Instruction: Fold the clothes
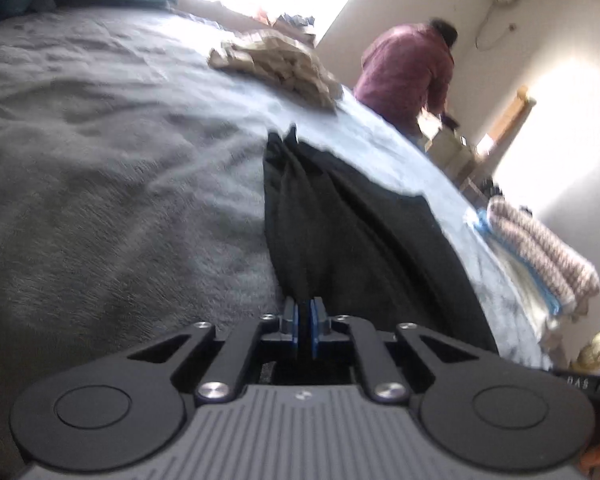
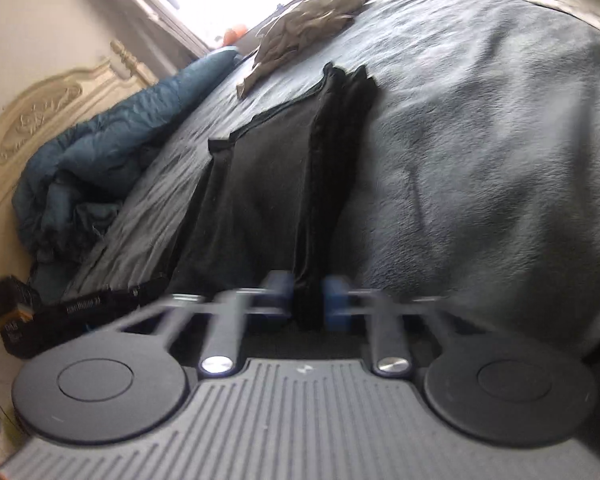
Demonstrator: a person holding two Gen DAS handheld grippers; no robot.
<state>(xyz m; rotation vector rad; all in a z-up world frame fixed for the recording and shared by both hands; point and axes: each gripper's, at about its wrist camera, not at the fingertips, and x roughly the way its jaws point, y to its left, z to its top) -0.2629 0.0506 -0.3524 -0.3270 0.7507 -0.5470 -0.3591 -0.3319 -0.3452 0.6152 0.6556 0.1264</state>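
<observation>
The right gripper's fingers [image 2: 334, 300] smear with motion blur, the black garment [image 2: 284, 184] runs out of sight under both housings, and the person [image 1: 410, 68] by the wall (back turned) stays soft and indistinct.

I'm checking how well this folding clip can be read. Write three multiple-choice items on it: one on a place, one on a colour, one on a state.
1. Where does the black garment lie?
A. on the grey bed cover
B. on a chair
C. on the floor

2. What colour is the crumpled garment farther up the bed?
A. red
B. beige
C. white

3. How is the left claw?
A. wide open
B. shut on the black garment
C. shut on nothing

Answers: 1 A, it is spread over the cover; 2 B, the cloth is tan; 3 B, the black cloth is pinched between its blue pads.
</observation>
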